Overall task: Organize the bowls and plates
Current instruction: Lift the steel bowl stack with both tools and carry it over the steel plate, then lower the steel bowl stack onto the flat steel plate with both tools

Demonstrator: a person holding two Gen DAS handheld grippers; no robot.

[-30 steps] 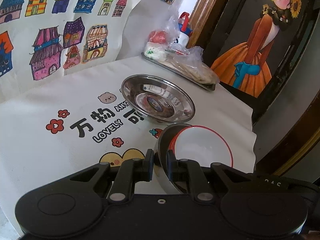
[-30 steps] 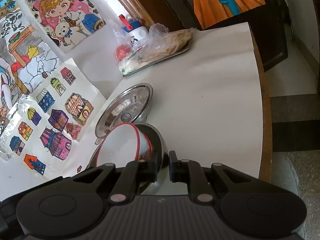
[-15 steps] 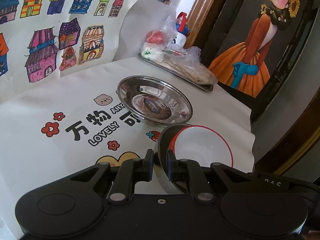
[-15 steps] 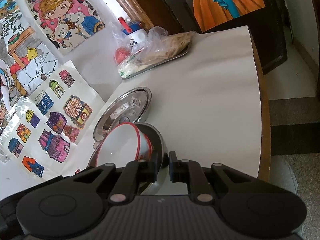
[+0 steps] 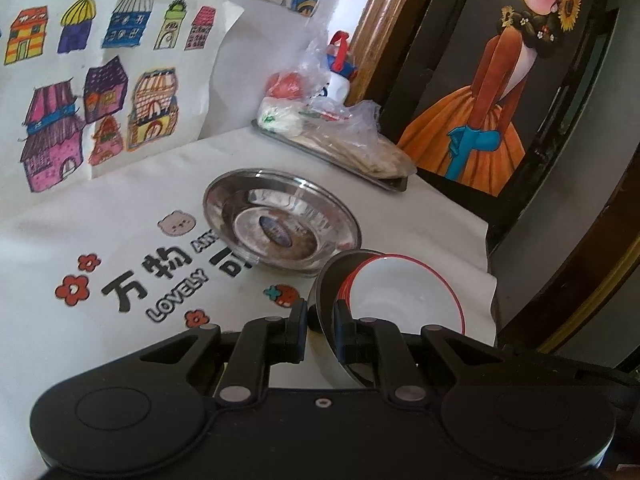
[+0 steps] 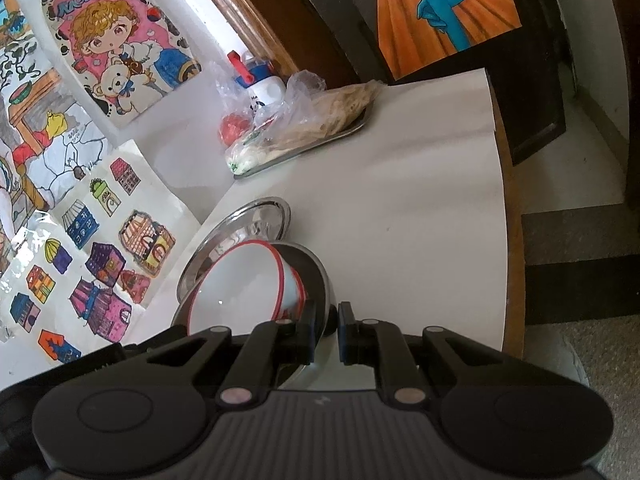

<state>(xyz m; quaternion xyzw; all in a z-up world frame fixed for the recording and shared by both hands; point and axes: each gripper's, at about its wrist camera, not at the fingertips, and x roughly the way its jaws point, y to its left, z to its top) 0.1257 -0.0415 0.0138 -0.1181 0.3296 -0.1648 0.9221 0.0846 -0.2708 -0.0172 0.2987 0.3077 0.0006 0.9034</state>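
A steel bowl (image 5: 325,292) with a white red-rimmed bowl (image 5: 404,292) nested inside is held between both grippers, above the table. My left gripper (image 5: 322,326) is shut on the steel bowl's left rim. My right gripper (image 6: 324,328) is shut on the steel bowl's (image 6: 316,272) right rim; the white bowl (image 6: 240,280) tilts inside it. A shallow steel plate (image 5: 280,224) lies on the tablecloth just beyond the bowls, also in the right wrist view (image 6: 256,220).
A steel tray (image 5: 336,160) with bagged food and a small bottle (image 5: 340,72) stands at the back by the wall. Drawings hang on the wall at left. The table edge (image 6: 512,240) and a drop to the floor lie at right.
Both grippers with the nested bowls have moved a little toward the steel plate. The grips have not changed.
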